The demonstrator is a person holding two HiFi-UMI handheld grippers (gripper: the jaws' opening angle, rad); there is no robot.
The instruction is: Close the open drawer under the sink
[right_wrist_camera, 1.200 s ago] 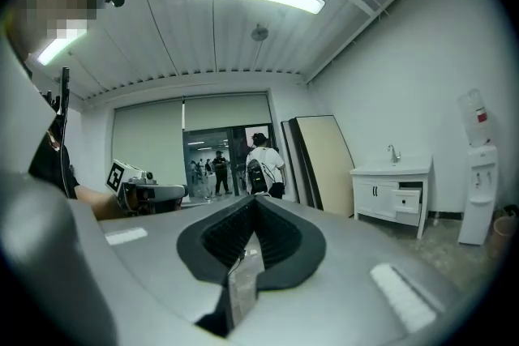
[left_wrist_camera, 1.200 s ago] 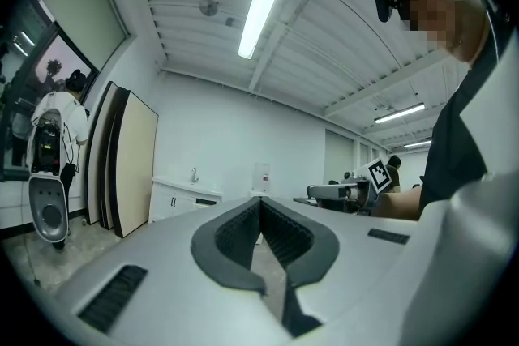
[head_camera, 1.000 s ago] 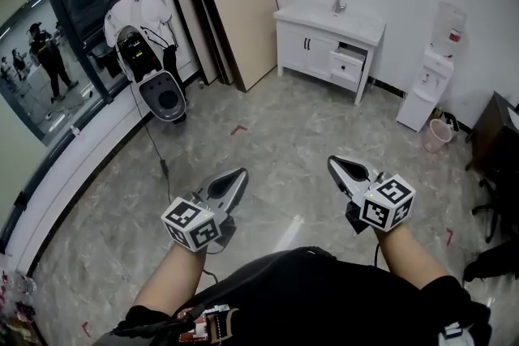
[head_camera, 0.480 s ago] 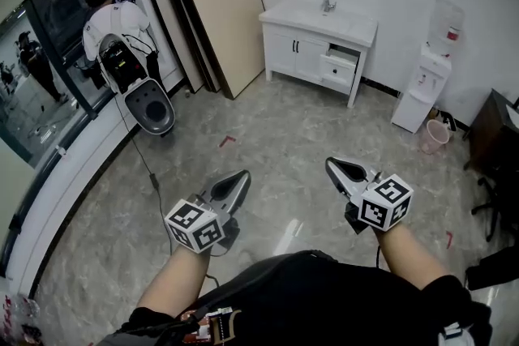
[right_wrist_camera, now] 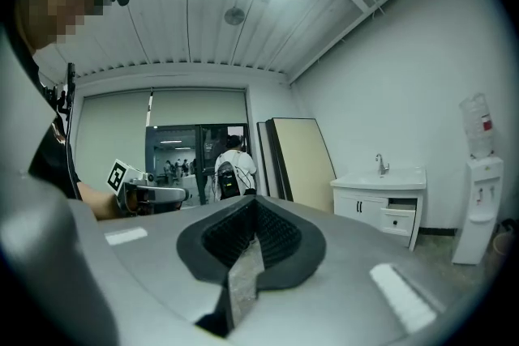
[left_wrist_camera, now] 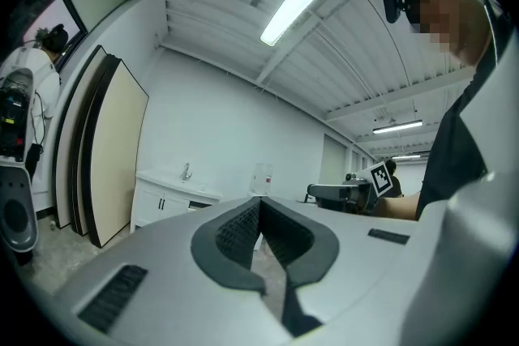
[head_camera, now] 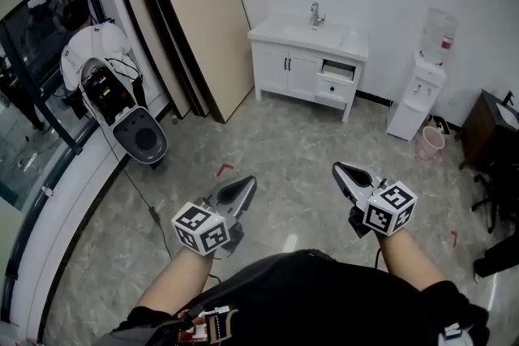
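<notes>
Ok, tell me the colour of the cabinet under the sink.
White. The cabinet shows best in the head view.

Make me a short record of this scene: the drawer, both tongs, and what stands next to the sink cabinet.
drawer: pulled open, on the right side of the white sink cabinet
left tongs: shut, empty
right tongs: shut, empty
contact: none; both tongs are well short of the cabinet, with floor between
beside cabinet, head view: water dispenser to the right, boards leaning on the wall to the left
</notes>
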